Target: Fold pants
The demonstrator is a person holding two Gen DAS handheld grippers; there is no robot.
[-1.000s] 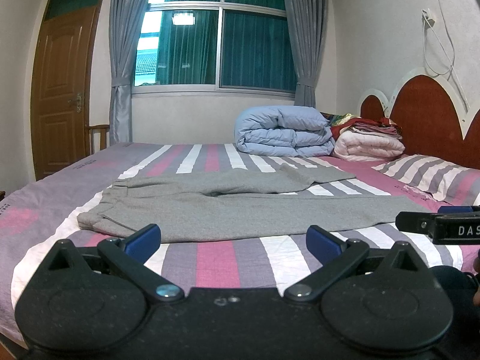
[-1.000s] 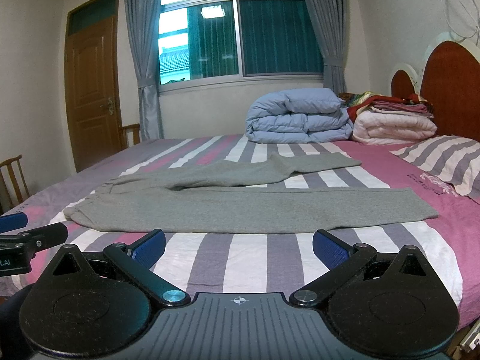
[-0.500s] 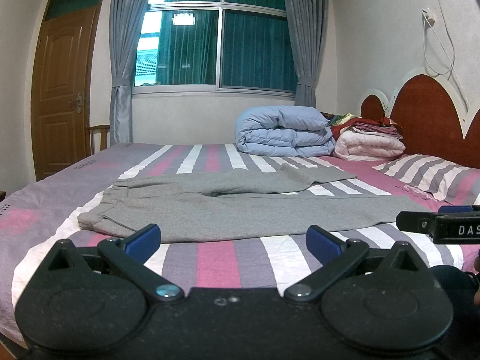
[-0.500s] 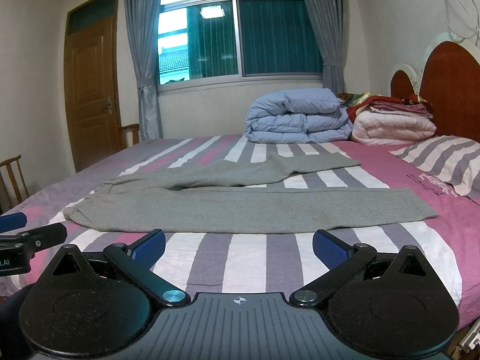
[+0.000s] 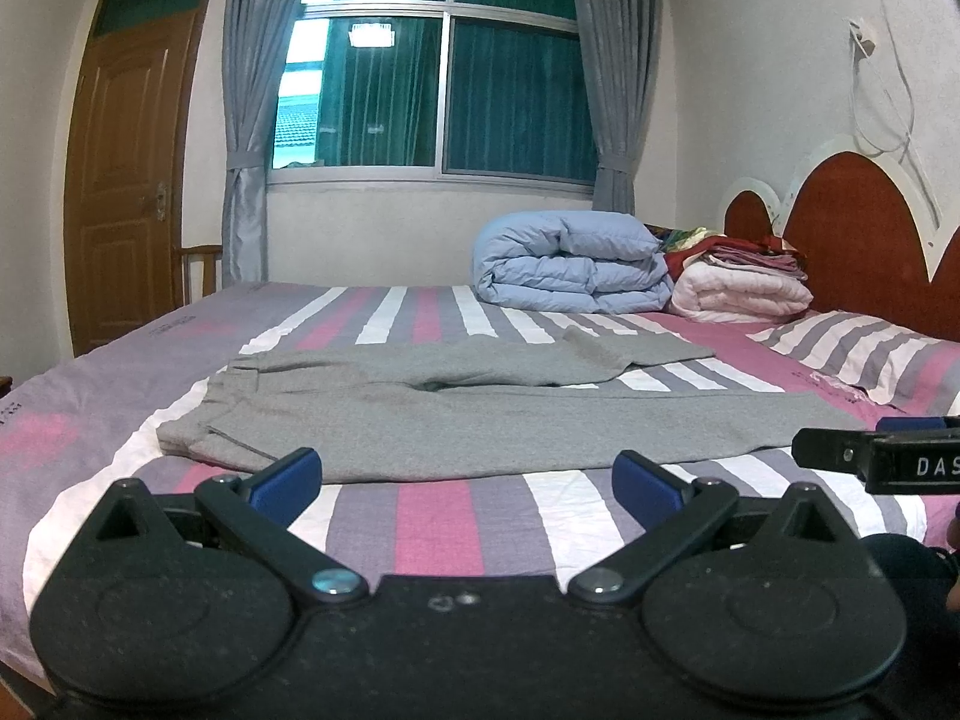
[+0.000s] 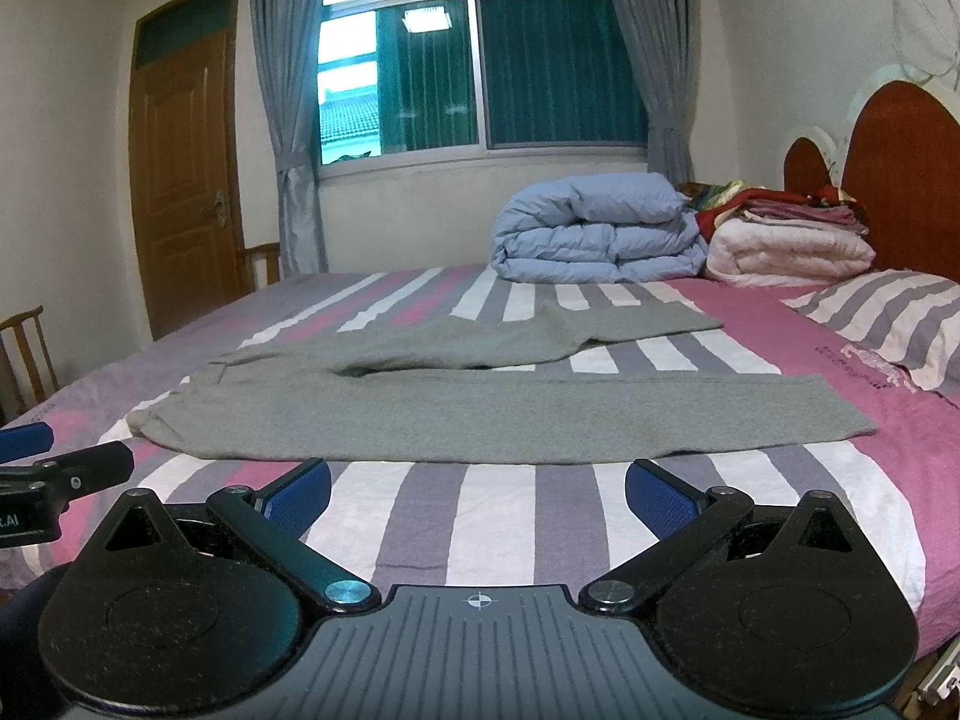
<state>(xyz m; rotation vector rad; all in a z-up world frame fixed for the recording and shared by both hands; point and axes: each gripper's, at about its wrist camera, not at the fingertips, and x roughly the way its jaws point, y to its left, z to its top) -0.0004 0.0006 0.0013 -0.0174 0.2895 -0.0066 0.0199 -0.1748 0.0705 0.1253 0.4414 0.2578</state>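
Note:
Grey pants (image 5: 480, 420) lie flat on the striped bed, waist to the left, one leg along the near edge and the other angled away to the back right; they also show in the right wrist view (image 6: 480, 414). My left gripper (image 5: 468, 483) is open and empty, just short of the near leg by the waist. My right gripper (image 6: 478, 492) is open and empty, in front of the near leg. Each gripper shows at the edge of the other's view: the right one (image 5: 876, 459), the left one (image 6: 54, 471).
The bed (image 5: 432, 516) has a pink, grey and white striped sheet. A folded blue duvet (image 5: 570, 270) and stacked blankets (image 5: 738, 288) sit at the back by the headboard (image 5: 858, 228). A striped pillow (image 6: 888, 324) lies right. A wooden chair (image 6: 24, 354) stands left.

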